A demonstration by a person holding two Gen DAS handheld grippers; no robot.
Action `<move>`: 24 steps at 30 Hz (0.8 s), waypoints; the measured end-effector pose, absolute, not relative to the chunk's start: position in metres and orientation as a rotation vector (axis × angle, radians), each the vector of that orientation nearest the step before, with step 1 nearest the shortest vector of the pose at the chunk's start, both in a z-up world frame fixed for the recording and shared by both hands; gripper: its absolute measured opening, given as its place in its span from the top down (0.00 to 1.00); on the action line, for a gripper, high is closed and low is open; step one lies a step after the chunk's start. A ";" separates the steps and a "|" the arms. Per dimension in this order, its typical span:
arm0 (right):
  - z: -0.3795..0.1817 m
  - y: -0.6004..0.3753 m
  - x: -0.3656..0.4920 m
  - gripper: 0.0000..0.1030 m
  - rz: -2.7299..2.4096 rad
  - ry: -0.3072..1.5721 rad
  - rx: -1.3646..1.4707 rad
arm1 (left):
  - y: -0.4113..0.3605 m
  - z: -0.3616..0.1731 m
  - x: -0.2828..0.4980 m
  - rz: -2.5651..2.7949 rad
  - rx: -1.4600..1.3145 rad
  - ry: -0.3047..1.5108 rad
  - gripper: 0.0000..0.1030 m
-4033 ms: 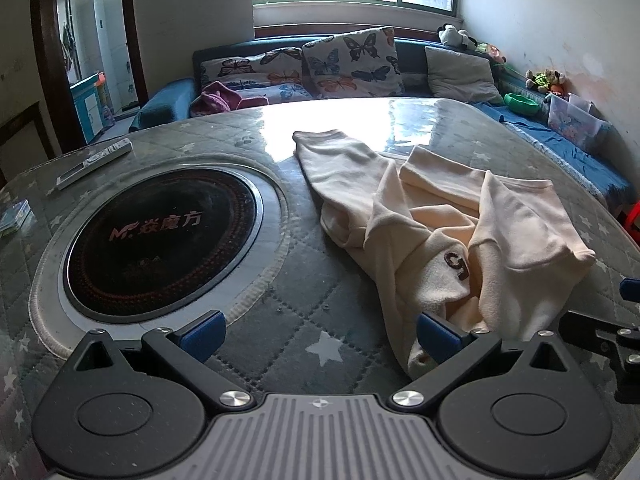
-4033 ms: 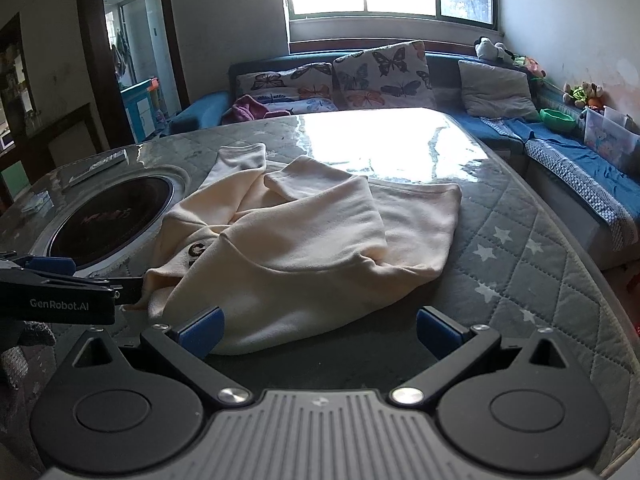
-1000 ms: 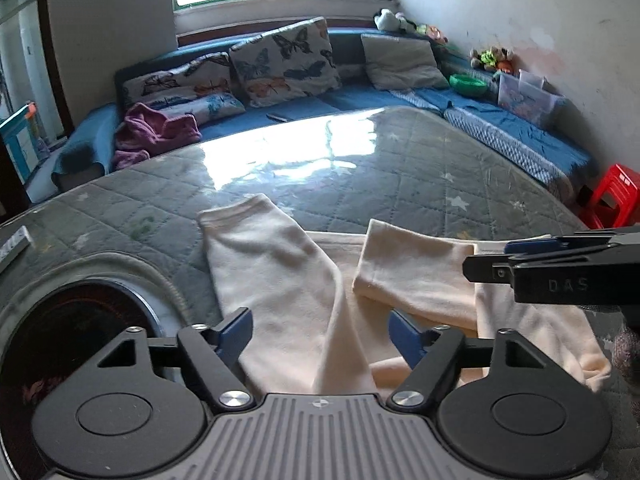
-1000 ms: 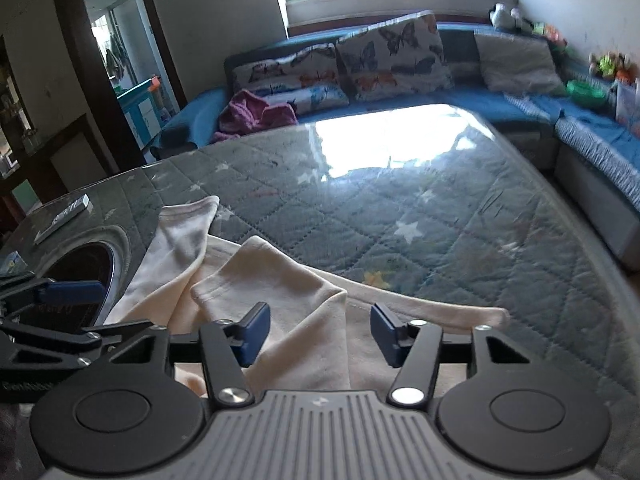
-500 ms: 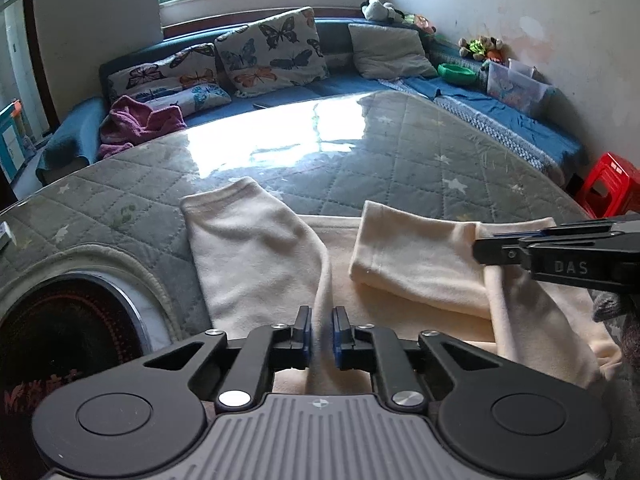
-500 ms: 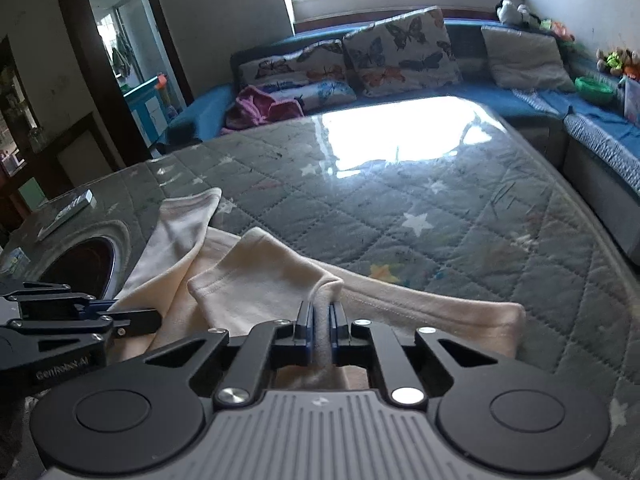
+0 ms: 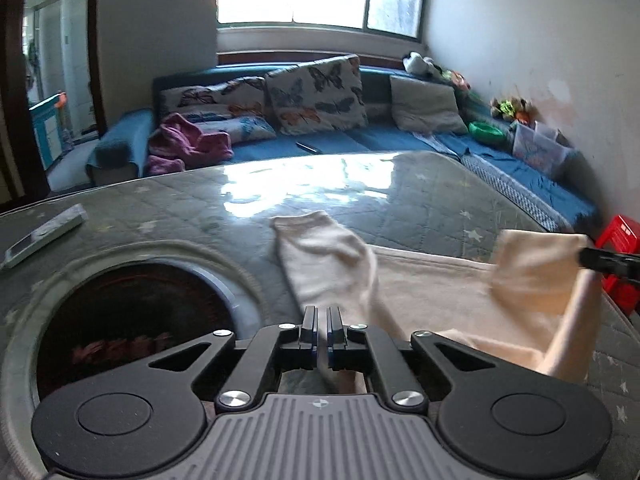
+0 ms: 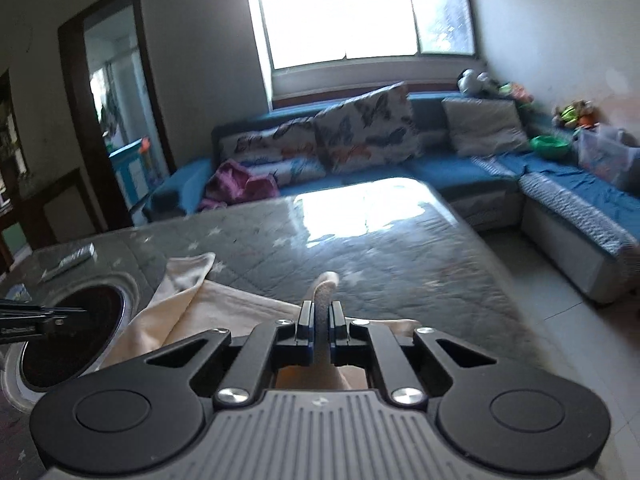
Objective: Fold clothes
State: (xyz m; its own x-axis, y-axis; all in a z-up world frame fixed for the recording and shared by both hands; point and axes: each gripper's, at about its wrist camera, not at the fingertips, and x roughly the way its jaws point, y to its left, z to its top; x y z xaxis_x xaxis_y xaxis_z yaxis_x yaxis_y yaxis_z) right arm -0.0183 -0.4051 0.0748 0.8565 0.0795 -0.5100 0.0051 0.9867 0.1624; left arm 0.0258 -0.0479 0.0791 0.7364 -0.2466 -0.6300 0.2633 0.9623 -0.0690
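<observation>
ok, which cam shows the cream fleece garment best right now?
Left wrist: the cream fleece garment shows one sleeve, the stretched body and the lifted corner. Right wrist shows only a sliver beside the fold pinched in the right gripper.

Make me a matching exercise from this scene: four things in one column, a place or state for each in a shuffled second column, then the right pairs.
Things
1. cream garment
2. remote control
3. pink cloth
4. red stool

Places or states
A. on the floor past the table's right edge
B. bunched on the blue sofa
C. lying on the table beyond the round black cooktop
D. pinched in both grippers' jaws

Pairs: 1-D, 2-C, 3-B, 4-A
</observation>
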 end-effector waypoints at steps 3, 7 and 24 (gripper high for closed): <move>0.082 -0.417 -0.054 0.94 -0.011 0.495 0.175 | -0.038 0.080 0.014 -0.279 0.026 0.689 0.96; 0.081 -0.425 -0.097 0.94 -0.078 0.476 0.190 | -0.041 0.081 0.011 -0.290 0.025 0.696 0.94; 0.041 -0.448 -0.158 0.81 -0.174 0.625 0.246 | -0.118 0.045 0.087 -0.291 0.124 0.767 0.58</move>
